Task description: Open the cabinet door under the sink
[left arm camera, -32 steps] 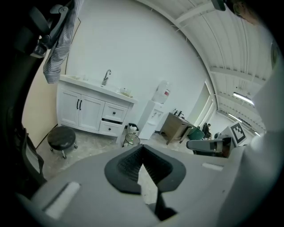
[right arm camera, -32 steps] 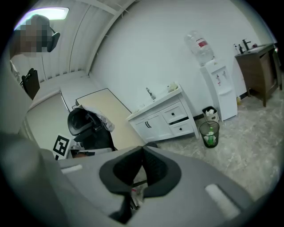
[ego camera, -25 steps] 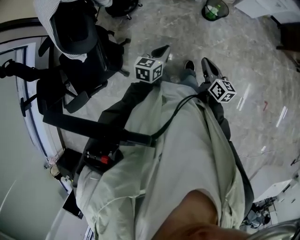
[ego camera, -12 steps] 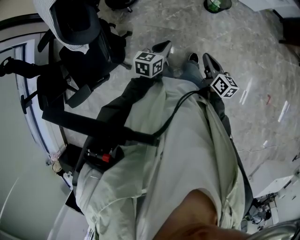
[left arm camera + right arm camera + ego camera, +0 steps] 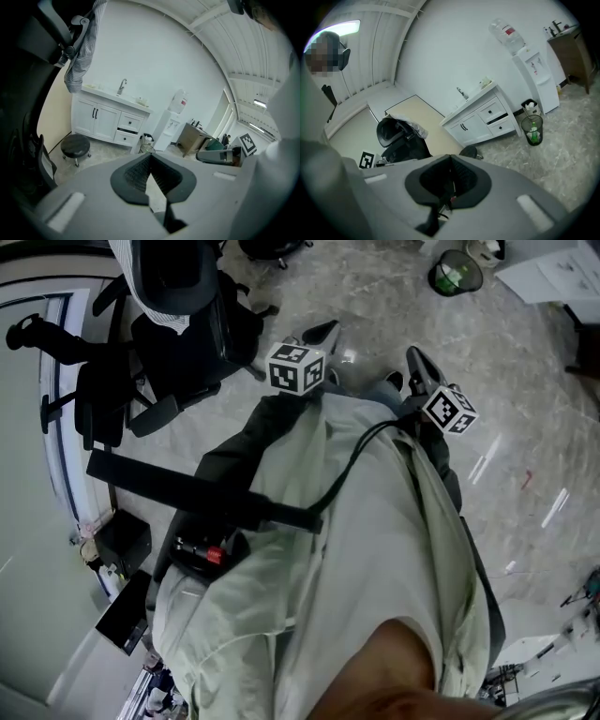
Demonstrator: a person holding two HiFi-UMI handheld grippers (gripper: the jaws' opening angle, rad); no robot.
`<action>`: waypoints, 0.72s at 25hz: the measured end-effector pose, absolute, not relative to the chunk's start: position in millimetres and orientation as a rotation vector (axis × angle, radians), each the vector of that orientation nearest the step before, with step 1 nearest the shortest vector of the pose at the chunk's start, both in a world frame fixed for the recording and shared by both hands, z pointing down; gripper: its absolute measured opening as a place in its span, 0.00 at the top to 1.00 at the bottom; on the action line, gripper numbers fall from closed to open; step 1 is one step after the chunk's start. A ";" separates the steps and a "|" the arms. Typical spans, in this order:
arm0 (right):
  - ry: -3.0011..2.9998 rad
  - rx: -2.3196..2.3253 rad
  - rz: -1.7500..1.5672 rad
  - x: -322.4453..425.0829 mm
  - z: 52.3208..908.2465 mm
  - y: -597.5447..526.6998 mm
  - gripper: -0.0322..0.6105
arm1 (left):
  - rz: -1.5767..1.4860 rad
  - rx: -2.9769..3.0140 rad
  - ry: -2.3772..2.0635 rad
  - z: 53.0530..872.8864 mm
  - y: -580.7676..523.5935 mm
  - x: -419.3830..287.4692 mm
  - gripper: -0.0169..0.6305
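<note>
The white sink cabinet [image 5: 107, 121] stands against the far wall, a faucet [image 5: 122, 86] above it. Its two doors [image 5: 95, 117] carry black handles and are closed; drawers sit to their right. The right gripper view shows the same cabinet [image 5: 480, 119] with its doors [image 5: 464, 127] closed. Both grippers are far from it, across the floor. My left gripper [image 5: 150, 157] is shut with nothing in it, and in the head view the left gripper [image 5: 325, 333] sticks out in front of the person's body. My right gripper [image 5: 451, 159] is also shut and empty, and the head view shows the right gripper [image 5: 413, 357] beside the left.
A black office chair [image 5: 178, 315] draped with a striped shirt stands to the left. A round stool [image 5: 76, 146] sits before the cabinet. A wire bin [image 5: 533, 129] and a water dispenser [image 5: 532, 77] stand right of the cabinet, a wooden table [image 5: 193, 138] further on.
The head view has swung: the office chair slid up and the green-filled bin came further into view at the top right. Both grippers stay shut and close together before the body.
</note>
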State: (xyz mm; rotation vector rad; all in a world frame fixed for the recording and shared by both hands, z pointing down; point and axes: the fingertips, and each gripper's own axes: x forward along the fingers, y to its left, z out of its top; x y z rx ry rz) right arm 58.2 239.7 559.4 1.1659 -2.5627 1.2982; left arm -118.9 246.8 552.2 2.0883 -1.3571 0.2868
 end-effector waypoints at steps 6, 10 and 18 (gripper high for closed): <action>-2.597 1.124 1.313 83.0 556.5 203.5 0.95 | 0.272 2.067 -1.422 550.8 223.0 -97.6 0.96; -2.600 1.103 1.328 111.5 557.2 178.4 0.95 | 0.255 2.052 -1.449 551.4 205.3 -70.5 0.96; -2.562 1.088 1.416 172.2 566.1 157.2 0.95 | 0.253 2.032 -1.470 543.6 186.0 -11.9 0.96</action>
